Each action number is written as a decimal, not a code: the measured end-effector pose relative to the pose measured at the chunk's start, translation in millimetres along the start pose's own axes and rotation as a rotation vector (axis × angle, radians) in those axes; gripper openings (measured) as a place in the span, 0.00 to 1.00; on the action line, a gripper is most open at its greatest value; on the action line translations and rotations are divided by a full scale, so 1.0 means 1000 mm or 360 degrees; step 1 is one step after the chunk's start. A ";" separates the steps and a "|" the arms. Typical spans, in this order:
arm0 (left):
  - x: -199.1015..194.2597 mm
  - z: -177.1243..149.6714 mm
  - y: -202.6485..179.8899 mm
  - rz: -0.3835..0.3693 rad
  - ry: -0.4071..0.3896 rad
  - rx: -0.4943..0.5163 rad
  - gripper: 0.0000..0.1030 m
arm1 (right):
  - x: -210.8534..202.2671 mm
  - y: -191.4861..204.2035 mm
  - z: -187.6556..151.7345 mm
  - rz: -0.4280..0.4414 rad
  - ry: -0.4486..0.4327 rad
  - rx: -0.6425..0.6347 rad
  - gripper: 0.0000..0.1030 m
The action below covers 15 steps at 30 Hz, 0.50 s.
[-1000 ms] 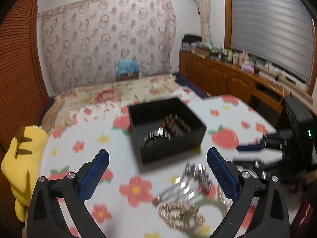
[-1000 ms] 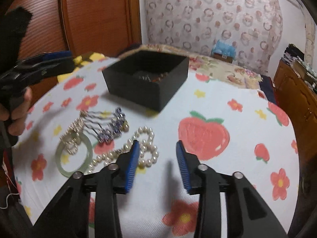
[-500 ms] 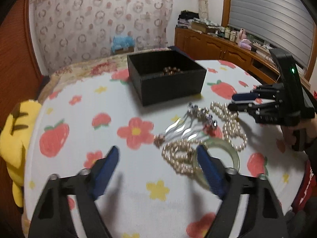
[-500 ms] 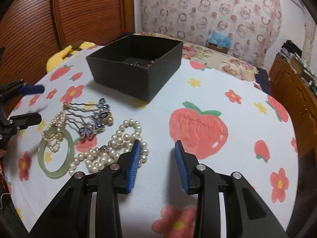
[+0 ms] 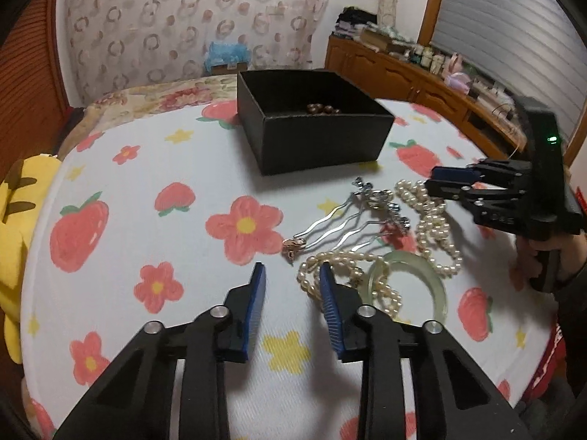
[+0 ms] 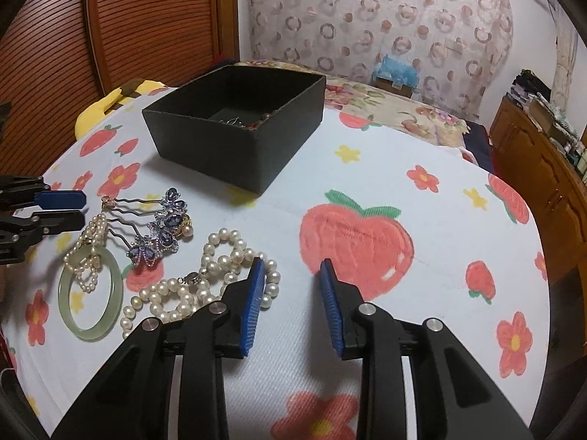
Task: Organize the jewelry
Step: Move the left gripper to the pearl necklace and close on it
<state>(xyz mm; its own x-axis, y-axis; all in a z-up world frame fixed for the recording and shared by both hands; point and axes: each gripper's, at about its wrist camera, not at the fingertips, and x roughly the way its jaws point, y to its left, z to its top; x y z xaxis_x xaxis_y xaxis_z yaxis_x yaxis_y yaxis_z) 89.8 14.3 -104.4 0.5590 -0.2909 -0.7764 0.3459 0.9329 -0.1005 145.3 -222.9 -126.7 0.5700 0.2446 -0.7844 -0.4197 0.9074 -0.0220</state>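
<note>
The left claw [image 5: 290, 271] hangs low over the desk [image 5: 146, 220] with its blue pads narrowly apart and nothing between them, its right pad covering part of a small pearl bracelet [image 5: 341, 260]. The right claw [image 6: 290, 267] is likewise parted and empty, its left pad overlapping the large pearl necklace [image 6: 205, 282].

Between the two lie three jewelled hairpins [image 6: 161, 227], a pale green jade bangle [image 6: 91, 293] with the small pearl strand draped through it, and a gold earring [image 5: 293, 245], all just in front of the open black box [image 5: 312, 121]. Inside the box, only a few brown beads [image 5: 323, 109] peek above the wall; the rest of its contents is hidden. The right claw's handle and the hand gripping it are cut off at the left view's edge. A yellow plush toy [image 5: 14, 220] sits partly out of frame beside the desk.

Compared with half a second ago, the left claw's pads have drawn much closer together and it has edged nearer the bracelet; the jewellery has not moved.
</note>
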 end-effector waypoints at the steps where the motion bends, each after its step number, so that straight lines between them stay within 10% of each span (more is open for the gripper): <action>1: 0.004 0.001 0.000 0.0019 0.0020 0.0004 0.19 | 0.000 0.001 -0.001 -0.0006 -0.0001 -0.0005 0.33; 15: 0.016 0.016 -0.011 0.0066 0.0089 0.0080 0.18 | -0.001 0.002 -0.002 -0.0004 -0.0002 -0.0002 0.33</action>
<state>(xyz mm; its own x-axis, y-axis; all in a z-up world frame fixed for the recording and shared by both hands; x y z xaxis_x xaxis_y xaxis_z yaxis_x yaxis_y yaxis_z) 106.5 -4.3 -105.8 0.5310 -0.2384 -0.8131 0.3612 0.9317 -0.0372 142.8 -221.7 -127.4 0.5721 0.2426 -0.7835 -0.4192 0.9076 -0.0250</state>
